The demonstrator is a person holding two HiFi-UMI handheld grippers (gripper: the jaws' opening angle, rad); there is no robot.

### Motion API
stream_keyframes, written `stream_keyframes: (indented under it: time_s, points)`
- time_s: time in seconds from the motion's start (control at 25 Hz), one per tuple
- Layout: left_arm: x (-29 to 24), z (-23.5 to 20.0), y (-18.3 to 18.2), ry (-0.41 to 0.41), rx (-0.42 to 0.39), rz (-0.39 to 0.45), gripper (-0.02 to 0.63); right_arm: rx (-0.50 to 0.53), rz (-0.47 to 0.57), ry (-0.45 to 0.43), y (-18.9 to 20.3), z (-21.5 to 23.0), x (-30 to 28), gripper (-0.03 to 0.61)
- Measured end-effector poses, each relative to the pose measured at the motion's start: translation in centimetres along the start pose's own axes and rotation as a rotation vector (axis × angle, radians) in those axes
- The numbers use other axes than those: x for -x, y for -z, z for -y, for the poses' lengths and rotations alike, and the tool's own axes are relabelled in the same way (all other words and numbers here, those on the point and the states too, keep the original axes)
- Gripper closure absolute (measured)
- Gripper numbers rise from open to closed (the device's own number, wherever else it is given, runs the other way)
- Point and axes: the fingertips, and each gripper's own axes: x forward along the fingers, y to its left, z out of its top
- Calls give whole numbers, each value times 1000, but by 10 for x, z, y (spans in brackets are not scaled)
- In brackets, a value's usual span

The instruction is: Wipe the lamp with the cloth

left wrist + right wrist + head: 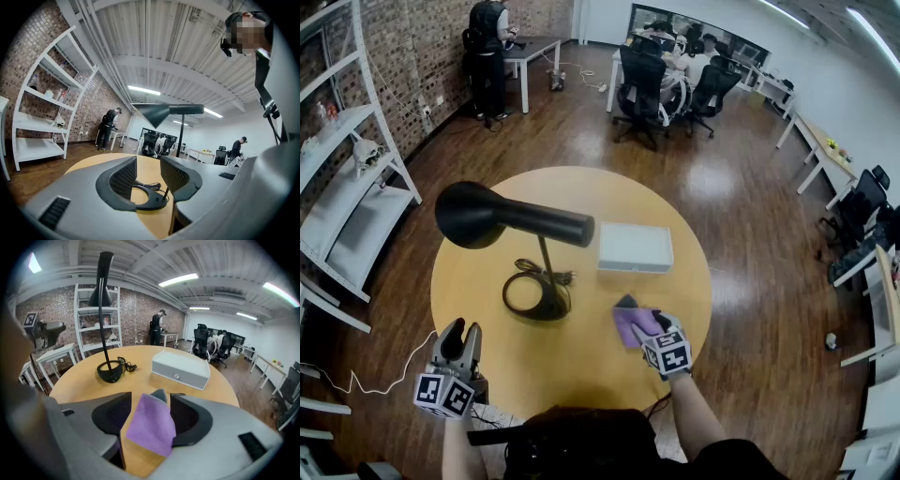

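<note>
Status: wiping not started. No contact between cloth and lamp yet.

Nearest you, the left gripper [461, 330] hangs at the table [581, 370] edge, about 8 o'clock from the table's centre. It is level, its jaws are partly apart, and nothing is between them. It sights the lamp base [534, 295].

The right gripper [645, 323] is tipped down at about 4 o'clock. Its jaws are as wide as they go and straddle the purple cloth [150, 425]. The pads do not press on it, so by my reading the cloth is not yet secured.

Further out, the lamp base sits at 9 o'clock with its coiled cord [551, 275] just beside it. The white box [635, 247] lies at 2 o'clock. The lamp [511, 218] head reaches out toward 10 o'clock, well apart from the cloth.

Left to do: close on the cloth, lift it, carry it to the lamp and wipe.
</note>
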Motion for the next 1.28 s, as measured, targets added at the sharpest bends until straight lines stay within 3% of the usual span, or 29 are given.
stream_keyframes:
  time_s: [0.2, 0.6, 0.76, 0.92, 1.04, 1.16, 1.28]
  points:
    - [-37, 23, 16, 47, 36, -21, 460, 28, -139, -15, 20, 12, -36, 270]
    - [-30, 26, 48, 29, 72, -125, 460, 19, -222, -8, 35, 8, -59, 270]
    - [-31, 26, 54, 24, 82, -149, 460, -28, -269, 17, 61, 17, -78, 273]
    - [-30, 27, 57, 19, 94, -153, 460, -27, -221, 5, 51, 6, -76, 348]
    - [-28, 27, 57, 25, 100, -156, 460, 21, -228, 3, 53, -4, -74, 462]
    - [-25, 26, 55, 30, 97, -153, 460, 37, -263, 10, 59, -2, -71, 477]
    - [-23, 24, 49, 22, 88, -141, 460, 28, -176, -18, 36, -9, -60, 479]
